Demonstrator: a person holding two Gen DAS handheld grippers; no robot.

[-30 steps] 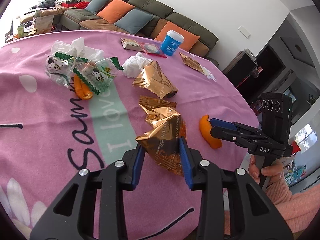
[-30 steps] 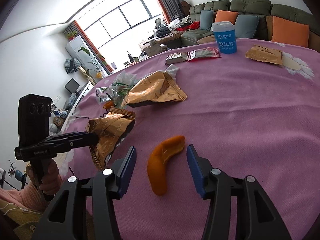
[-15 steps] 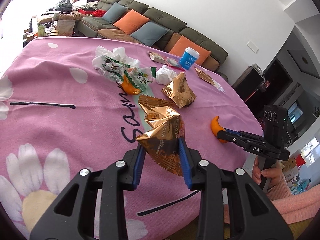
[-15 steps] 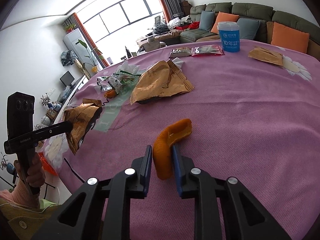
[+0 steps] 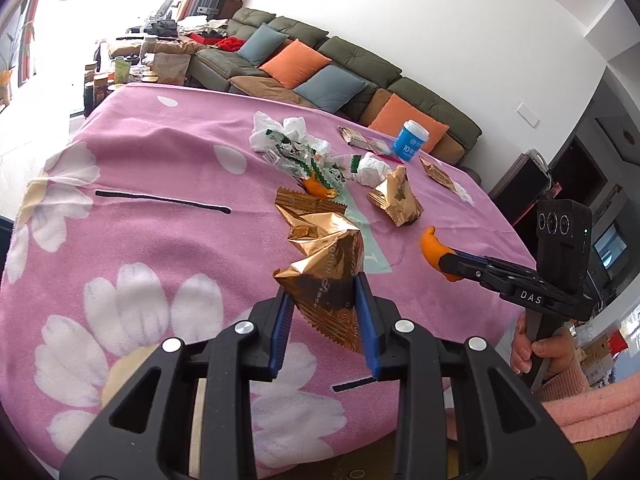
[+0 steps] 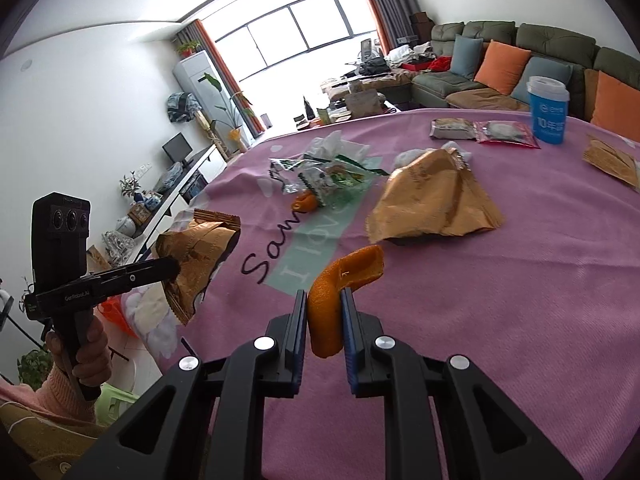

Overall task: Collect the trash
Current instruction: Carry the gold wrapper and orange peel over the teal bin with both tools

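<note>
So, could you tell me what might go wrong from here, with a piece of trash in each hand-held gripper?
The left hand-held gripper, its jaws closing, holds the crumpled gold wrapper only by its lower part, so it might slip out or tear. The right hand-held gripper pinches the orange peel at one end; the curved free end could swing and work loose.

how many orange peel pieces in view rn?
2: one orange peel clamped in the right gripper, one second peel on the cloth beside the clear wrappers. More may hide under litter.

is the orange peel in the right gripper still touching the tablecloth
Apart. The left wrist view shows the orange peel pinched in the right gripper, lifted clear above the pink tablecloth.
</note>
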